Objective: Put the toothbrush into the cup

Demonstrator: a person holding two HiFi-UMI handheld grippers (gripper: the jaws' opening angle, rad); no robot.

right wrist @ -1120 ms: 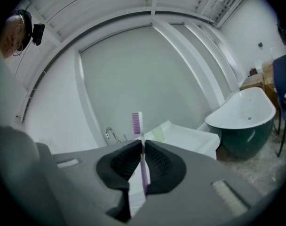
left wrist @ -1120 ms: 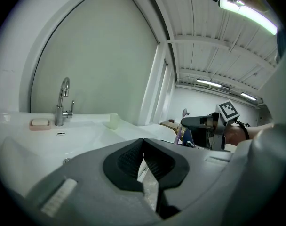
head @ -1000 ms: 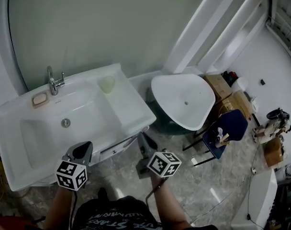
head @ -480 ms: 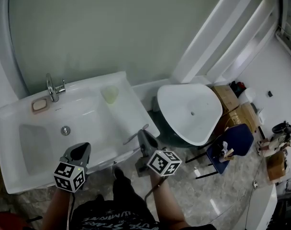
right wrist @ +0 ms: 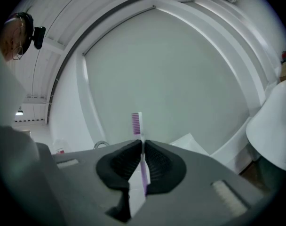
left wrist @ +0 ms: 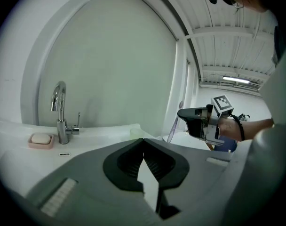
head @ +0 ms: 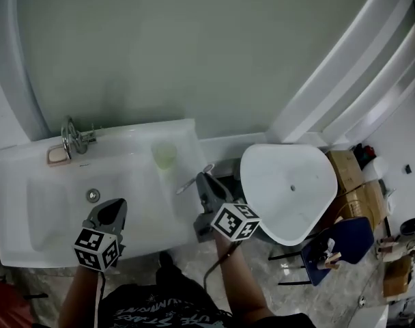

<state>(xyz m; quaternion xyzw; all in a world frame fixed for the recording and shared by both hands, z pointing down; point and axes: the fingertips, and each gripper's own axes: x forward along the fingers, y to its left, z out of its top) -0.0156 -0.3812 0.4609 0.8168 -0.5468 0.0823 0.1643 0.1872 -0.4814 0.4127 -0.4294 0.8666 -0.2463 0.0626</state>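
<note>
A pale green cup (head: 164, 156) stands on the flat right side of the white sink top (head: 30, 248); it shows again as the cup (left wrist: 136, 132) in the left gripper view. My right gripper (head: 202, 178) is shut on a toothbrush (head: 192, 180) with a purple and white handle. The gripper hovers just right of the cup, and the brush head points toward the cup. In the right gripper view the toothbrush (right wrist: 137, 122) stands upright between the jaws of my right gripper (right wrist: 142, 147), purple bristles facing left. My left gripper (head: 114, 209) is over the sink's front edge, shut and empty; its tips (left wrist: 143, 142) meet.
A chrome faucet (head: 71, 137) and a pink soap dish (head: 56, 155) sit at the sink's back left, the drain (head: 93, 195) in the basin. A white tub-like basin (head: 289, 190) stands to the right, with boxes (head: 354, 183) and a blue chair (head: 340, 248) beyond it.
Both grippers moved forward toward the sink. The right gripper with the toothbrush went from over the floor to over the sink's right edge, close to the cup.
</note>
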